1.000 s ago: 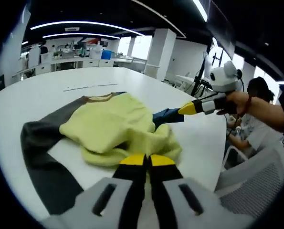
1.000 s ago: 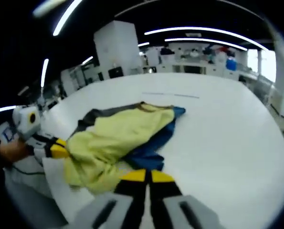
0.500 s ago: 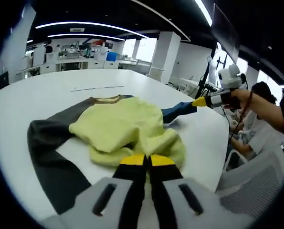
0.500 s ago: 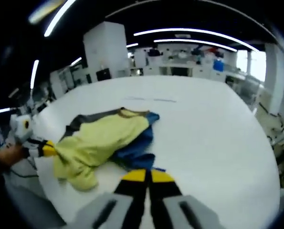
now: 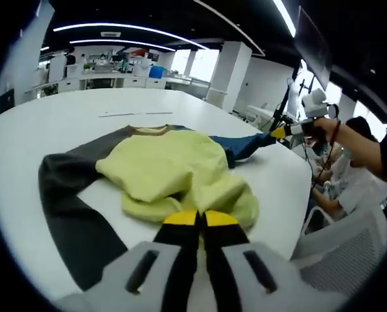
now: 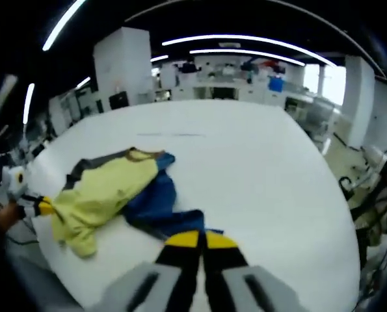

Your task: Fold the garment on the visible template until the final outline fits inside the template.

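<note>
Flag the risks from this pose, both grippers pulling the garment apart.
1. The right gripper stretches the blue sleeve near the table edge; it could drag the garment off.
2. The left gripper is shut on the bunched yellow hem; tension may slip it free.
3. No template outline is visible, so alignment can't be checked.

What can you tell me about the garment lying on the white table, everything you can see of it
The garment is a soft, knit-looking top in three colours: a pale yellow body bunched in rumpled folds, a dark grey sleeve lying flat on the white table, and a blue sleeve stretched out the other way. The right gripper is shut on the blue sleeve's end. The left gripper is closed at the yellow hem.
</note>
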Motion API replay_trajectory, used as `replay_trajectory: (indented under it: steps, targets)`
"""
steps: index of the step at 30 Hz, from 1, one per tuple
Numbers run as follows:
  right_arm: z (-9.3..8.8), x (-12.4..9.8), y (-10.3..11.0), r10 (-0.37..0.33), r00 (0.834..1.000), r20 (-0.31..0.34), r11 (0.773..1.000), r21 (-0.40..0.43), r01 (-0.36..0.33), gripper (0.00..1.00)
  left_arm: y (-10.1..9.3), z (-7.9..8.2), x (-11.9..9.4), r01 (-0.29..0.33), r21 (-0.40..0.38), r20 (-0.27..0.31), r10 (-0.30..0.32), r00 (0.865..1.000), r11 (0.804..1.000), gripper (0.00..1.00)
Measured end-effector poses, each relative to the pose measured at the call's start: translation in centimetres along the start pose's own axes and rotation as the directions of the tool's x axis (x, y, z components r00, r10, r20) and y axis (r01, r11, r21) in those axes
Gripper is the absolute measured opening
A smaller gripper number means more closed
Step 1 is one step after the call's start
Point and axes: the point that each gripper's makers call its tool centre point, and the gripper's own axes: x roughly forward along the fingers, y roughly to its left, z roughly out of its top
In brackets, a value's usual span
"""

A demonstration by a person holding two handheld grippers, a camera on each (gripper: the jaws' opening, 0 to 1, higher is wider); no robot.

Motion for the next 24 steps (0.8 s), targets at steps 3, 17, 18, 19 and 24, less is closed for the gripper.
replay_trajectory:
  steps: [3, 17, 18, 19, 24]
  targets:
    - [-0.3, -0.2, -2.0, -0.041, 0.999, -0.022, 0.999, 0.004, 0.041, 0.00, 0.1, -0.3, 0.0, -0.006, -0.009, -0.015, 0.006, 1.000, 1.000, 0.00]
    - [-1.9, -0.2, -8.1, -0.170, 0.981, -0.097, 0.985, 0.016, 0.172, 0.00, 0.4, -1.0, -0.2, -0.015, -0.025, -0.049, 0.014, 0.999, 1.000, 0.00]
    - [-2.0, -0.1, -8.6, -0.186, 0.977, -0.105, 0.982, -0.019, 0.186, 0.00, 0.3, -1.0, -0.3, -0.013, -0.024, -0.048, 0.012, 0.999, 1.000, 0.00]
    - [-2.4, 0.0, -8.9, -0.189, 0.974, -0.128, 0.982, -0.039, 0.185, 0.00, 0.3, -1.0, -0.3, -0.012, -0.023, -0.048, 0.011, 0.999, 1.000, 0.00]
    - [-3.2, 0.0, -9.7, -0.204, 0.964, -0.169, 0.979, -0.066, 0.195, 0.00, 0.4, -1.1, -0.5, -0.013, -0.025, -0.052, 0.012, 0.999, 1.000, 0.00]
